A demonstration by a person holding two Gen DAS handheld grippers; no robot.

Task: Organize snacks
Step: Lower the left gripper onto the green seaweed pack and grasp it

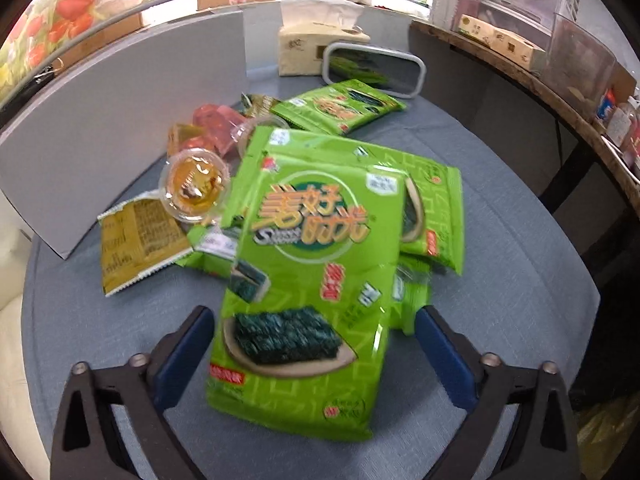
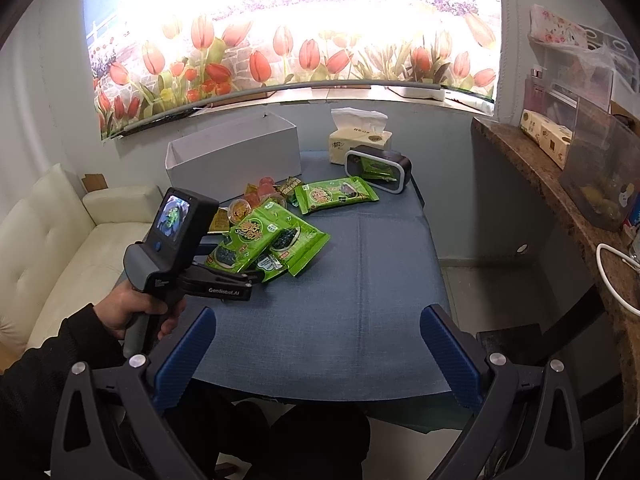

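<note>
**Left claw straddles top seaweed packet on cluttered worktop**

The left claw point(image 1: 316, 344) hangs released over the topmost green seaweed packet point(image 1: 316, 264), its blue pads point(image 1: 184, 356) standing either side of the packet's near end without visibly pressing it. Beyond the claw, more green packets point(image 1: 436, 216) lie fanned beneath the top one, with jelly cups point(image 1: 195, 184) and a gold sachet point(image 1: 136, 240) ahead and to its left. Further ahead sit a white box point(image 2: 234, 154), a tissue pack point(image 2: 360, 136) and a small bin point(image 2: 380, 166) tipped on its side, a green packet inside. The right claw point(image 2: 316, 356) waits released and empty over the worktop's point(image 2: 360, 280) near edge.

The risk, by the look of it: the slippery film could buckle or skid as the pads close, or the claw could drag up the packet underneath as well. Motion blur softens the wrapper; how many packets are stacked below cannot be counted, and contact at the pads is hard to judge.
</note>
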